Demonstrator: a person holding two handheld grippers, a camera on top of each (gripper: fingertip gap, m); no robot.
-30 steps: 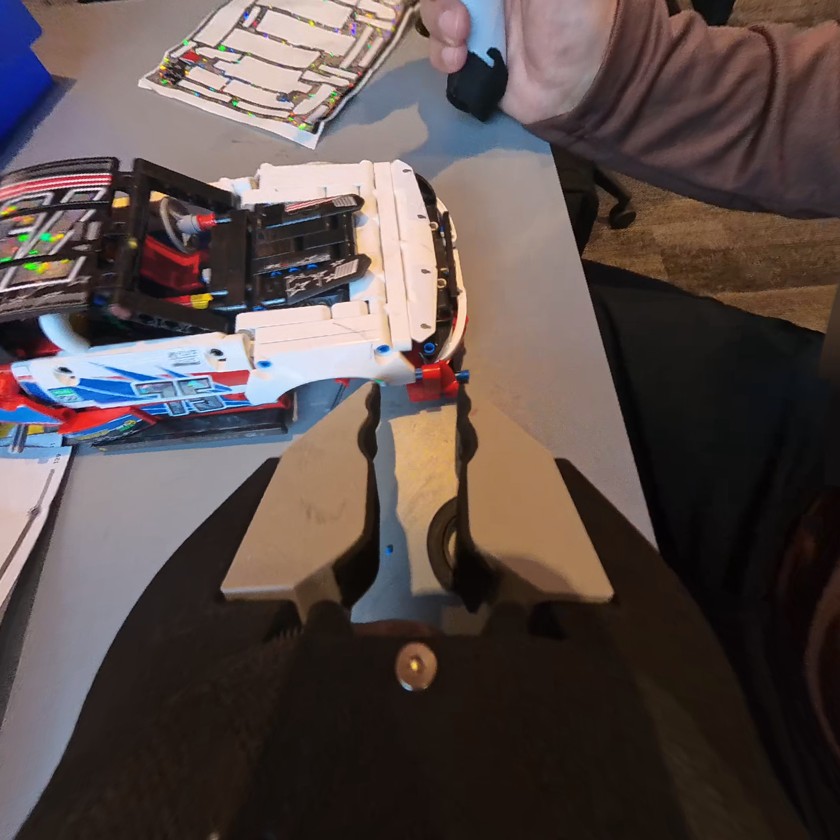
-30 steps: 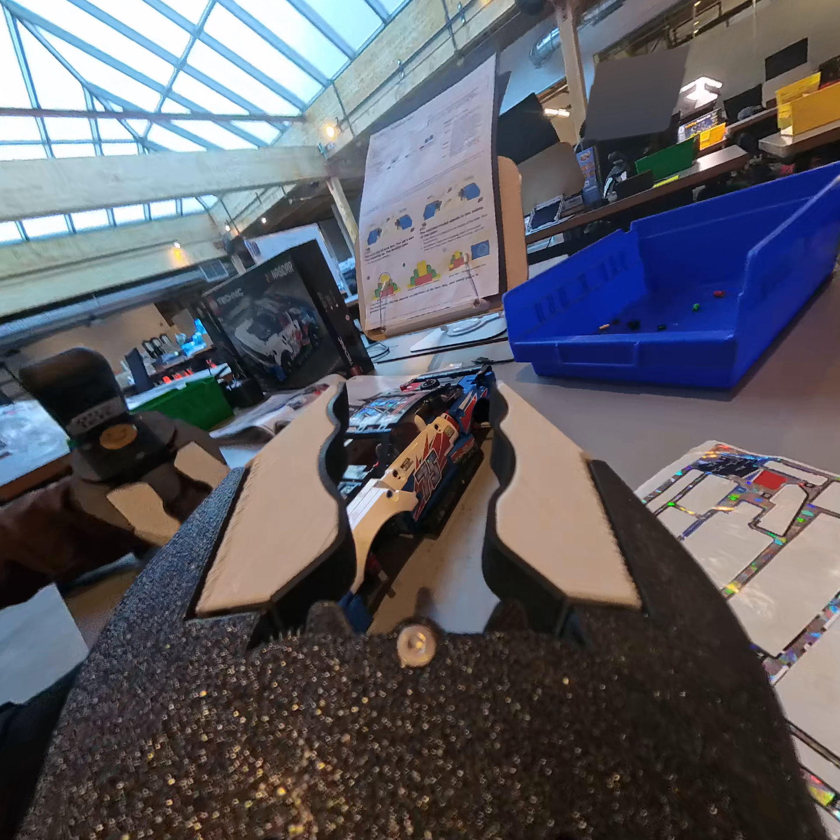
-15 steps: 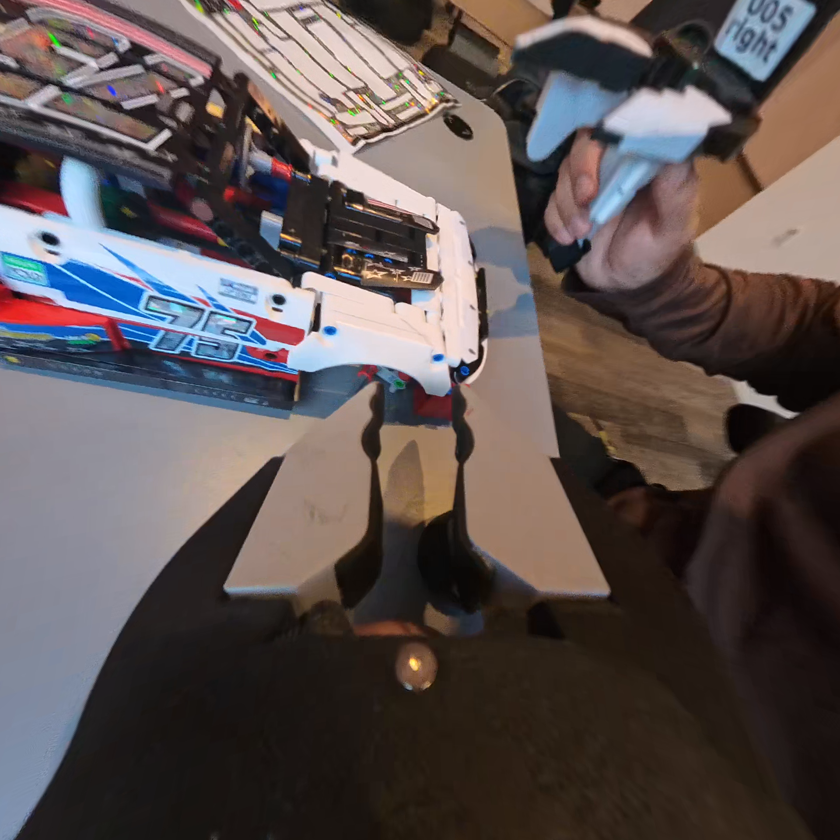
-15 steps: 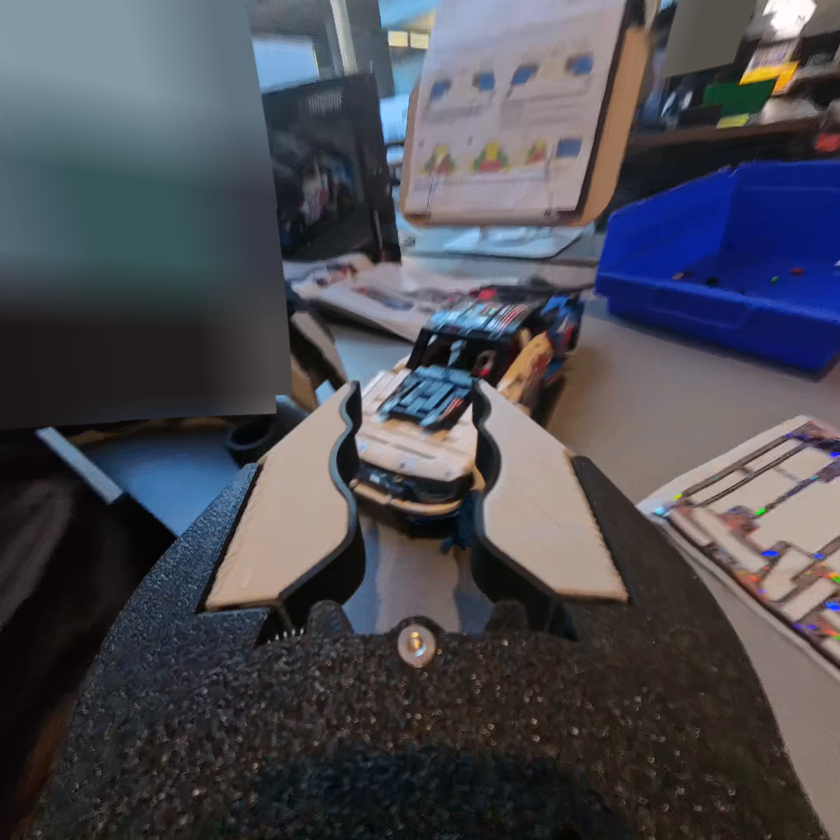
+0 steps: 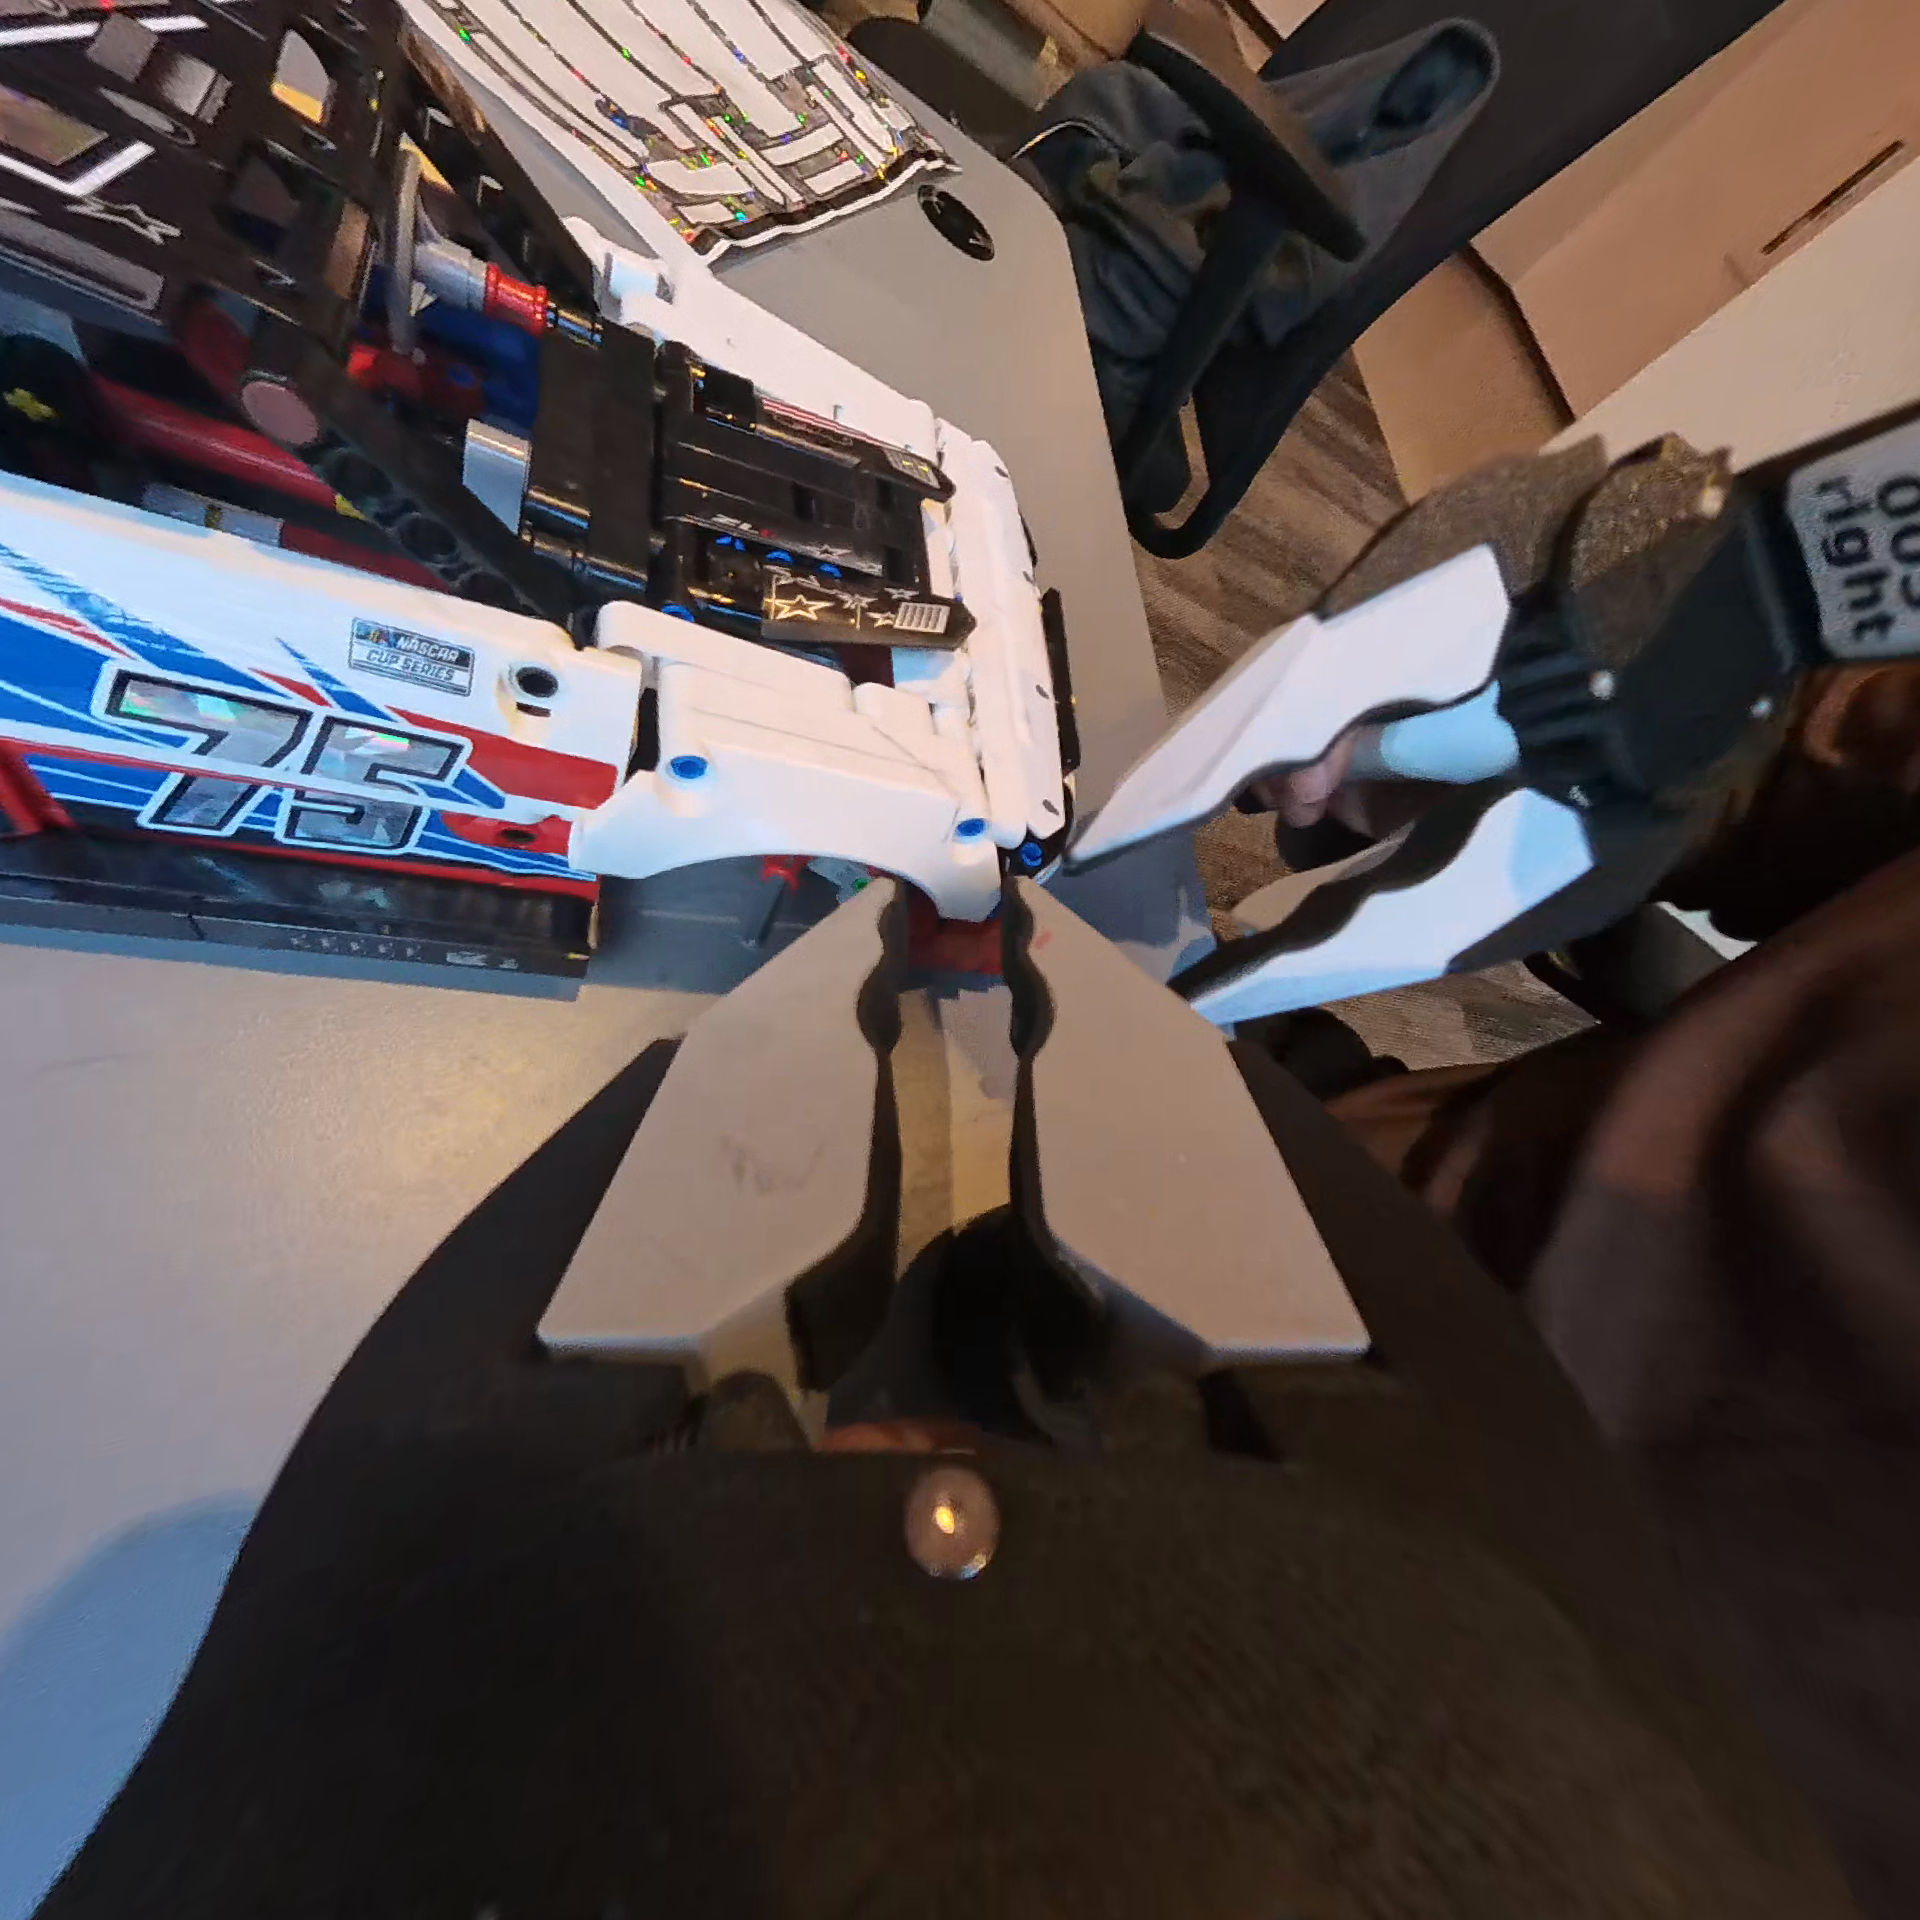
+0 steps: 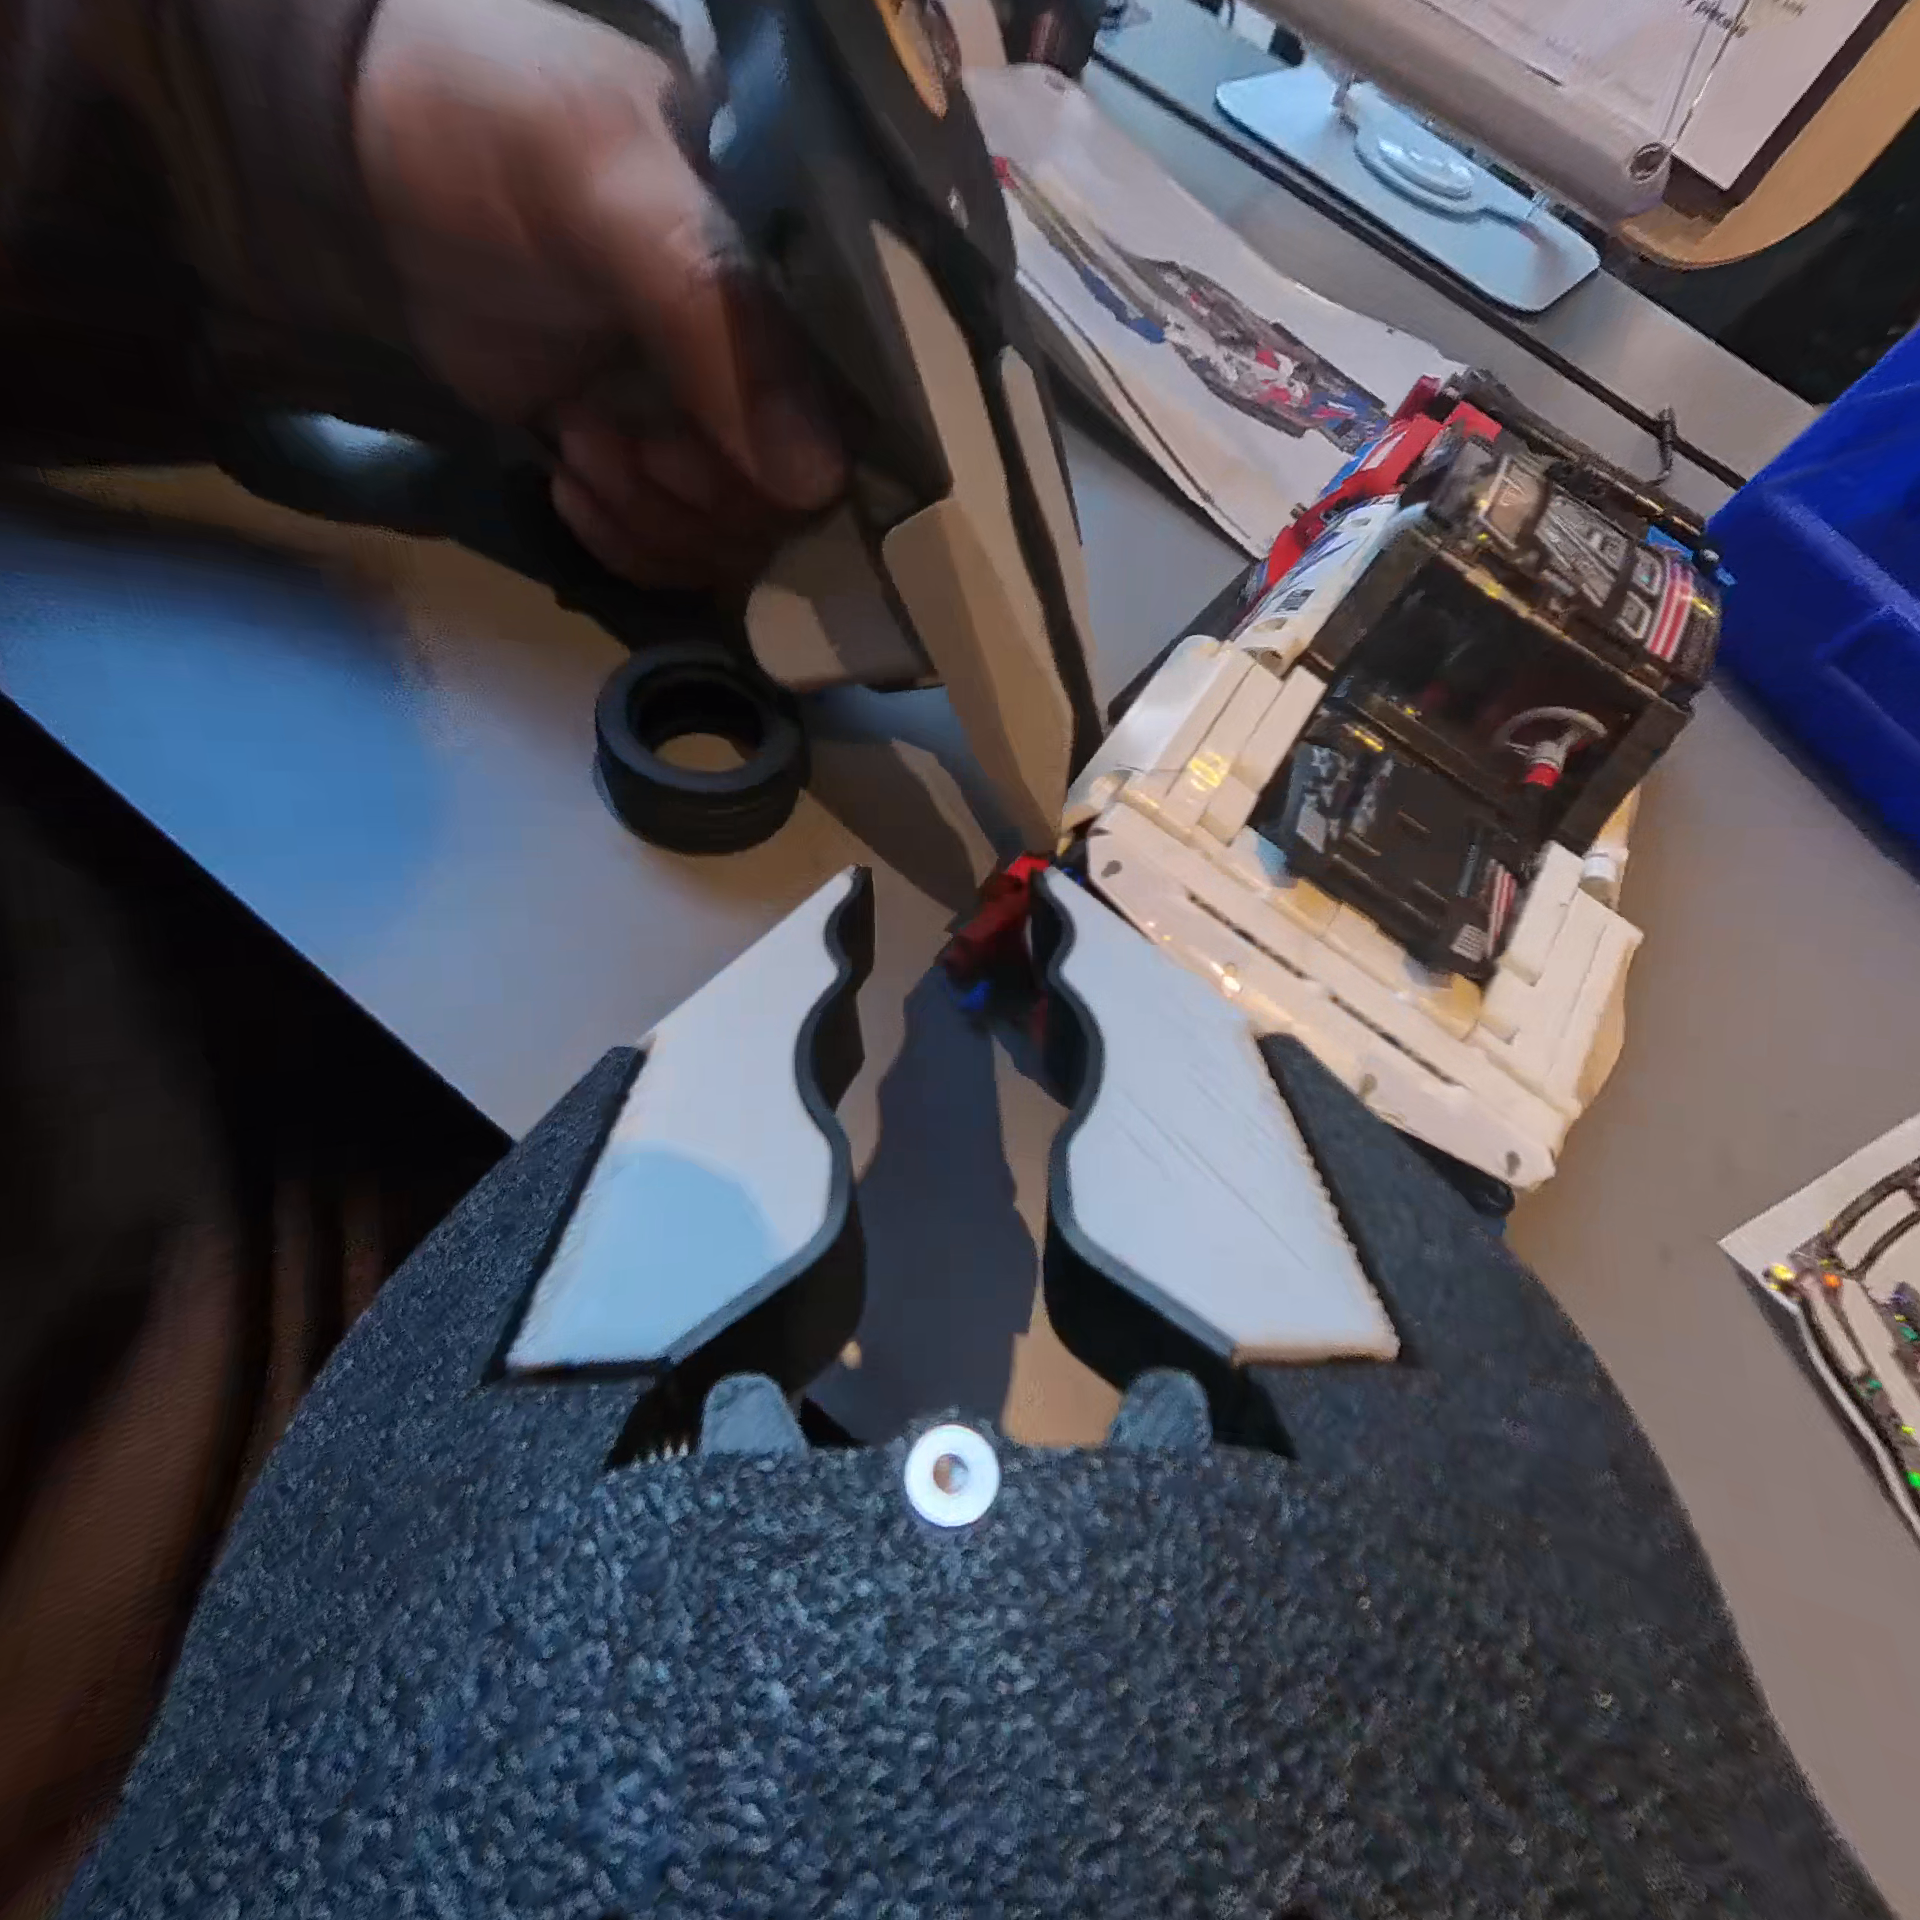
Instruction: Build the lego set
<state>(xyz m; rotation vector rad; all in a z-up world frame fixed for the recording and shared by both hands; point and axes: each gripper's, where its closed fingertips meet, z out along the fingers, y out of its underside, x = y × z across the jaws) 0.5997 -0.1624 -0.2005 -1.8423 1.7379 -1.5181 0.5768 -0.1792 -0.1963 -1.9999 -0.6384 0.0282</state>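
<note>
The lego race car, with white, red and blue bodywork and a black hood, lies on the grey table; it also shows in the right wrist view. My left gripper is closed narrowly on a small red part under the car's front corner. In the right wrist view it comes down from above onto that red part. My right gripper is open, its tips either side of the same red part; it also shows in the left wrist view.
A loose black tyre lies on the table near its edge, left of the car. A sticker sheet lies beyond the car. A blue bin, an instruction booklet and a stand base stand behind. An office chair stands off the table.
My right gripper has swung down from looking across the room to the car's front corner. My left gripper has moved in on the red part and its jaws have narrowed.
</note>
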